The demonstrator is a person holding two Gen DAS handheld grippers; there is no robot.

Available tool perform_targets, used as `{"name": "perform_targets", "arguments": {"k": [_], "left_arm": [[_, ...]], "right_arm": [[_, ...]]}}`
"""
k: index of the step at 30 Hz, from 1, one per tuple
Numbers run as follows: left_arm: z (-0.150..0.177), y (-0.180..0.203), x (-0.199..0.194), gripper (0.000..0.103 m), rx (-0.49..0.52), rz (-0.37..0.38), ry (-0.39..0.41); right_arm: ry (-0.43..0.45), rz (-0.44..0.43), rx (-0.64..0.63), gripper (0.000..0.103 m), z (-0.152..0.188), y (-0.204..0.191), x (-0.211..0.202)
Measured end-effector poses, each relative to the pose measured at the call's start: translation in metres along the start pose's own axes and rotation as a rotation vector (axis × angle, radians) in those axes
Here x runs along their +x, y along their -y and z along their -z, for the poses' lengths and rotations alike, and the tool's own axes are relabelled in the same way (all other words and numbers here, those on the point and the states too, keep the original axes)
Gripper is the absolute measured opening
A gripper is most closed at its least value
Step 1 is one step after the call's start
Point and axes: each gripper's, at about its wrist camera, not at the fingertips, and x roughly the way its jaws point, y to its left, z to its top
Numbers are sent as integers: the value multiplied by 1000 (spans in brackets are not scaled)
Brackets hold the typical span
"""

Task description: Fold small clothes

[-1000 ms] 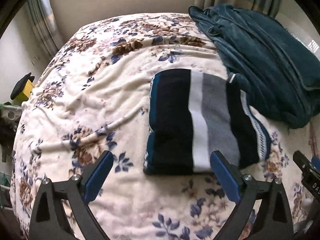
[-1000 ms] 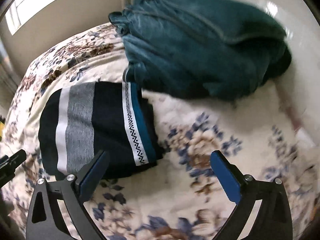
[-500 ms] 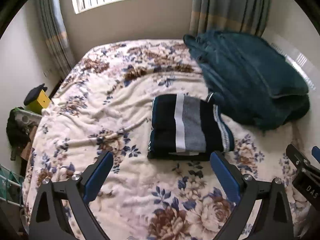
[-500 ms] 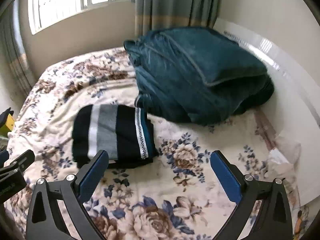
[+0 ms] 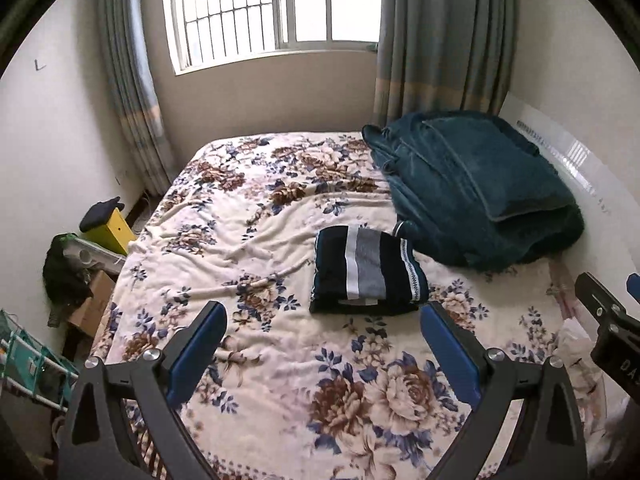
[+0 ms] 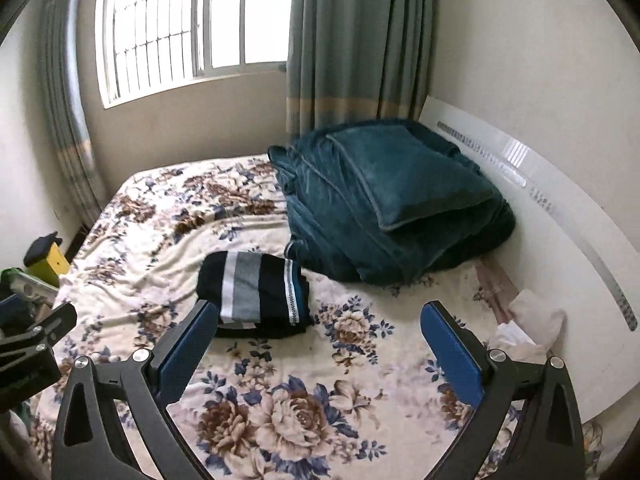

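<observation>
A folded dark garment with white and grey stripes [image 5: 366, 270] [image 6: 256, 294] lies flat on the floral bedspread [image 5: 256, 240] [image 6: 160, 240], near the middle of the bed. My left gripper [image 5: 322, 320] hovers open above the near part of the bed, well short of the garment, nothing between its blue pads. In the right wrist view my right gripper [image 6: 320, 320] is open too and holds nothing; the garment sits beyond its left finger. Part of the right gripper shows at the right edge of the left wrist view [image 5: 608, 328].
A bulky teal blanket [image 5: 472, 192] [image 6: 384, 204] is piled at the back right, touching the garment's far corner. The white headboard [image 6: 560, 240] runs along the right. Boxes and clutter [image 5: 92, 252] stand off the bed's left side. Window and curtains lie behind.
Both grippers have pulled back and up from the folded garment, so it looks smaller and farther away. The garment stays put. Both grippers remain open.
</observation>
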Motion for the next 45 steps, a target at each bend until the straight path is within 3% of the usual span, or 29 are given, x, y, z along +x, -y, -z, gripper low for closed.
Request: {"name": "perform_targets", "arguments": {"k": [8,17,18,45], "left_arm": [[13,9,-69,99,5,3,49],[25,14,-99,99,-11,6,68],[26,14,-100,103,-16,6,71],[25,33,-121,103,-34,-44,106]], "right_arm": [[38,-37,-15,103,6,12,-87],[85,-36,-34,103,8,27,-144],[87,-34,-36,103,8,27,-147],[88,-92,-44,103,-4,45,-146]]}}
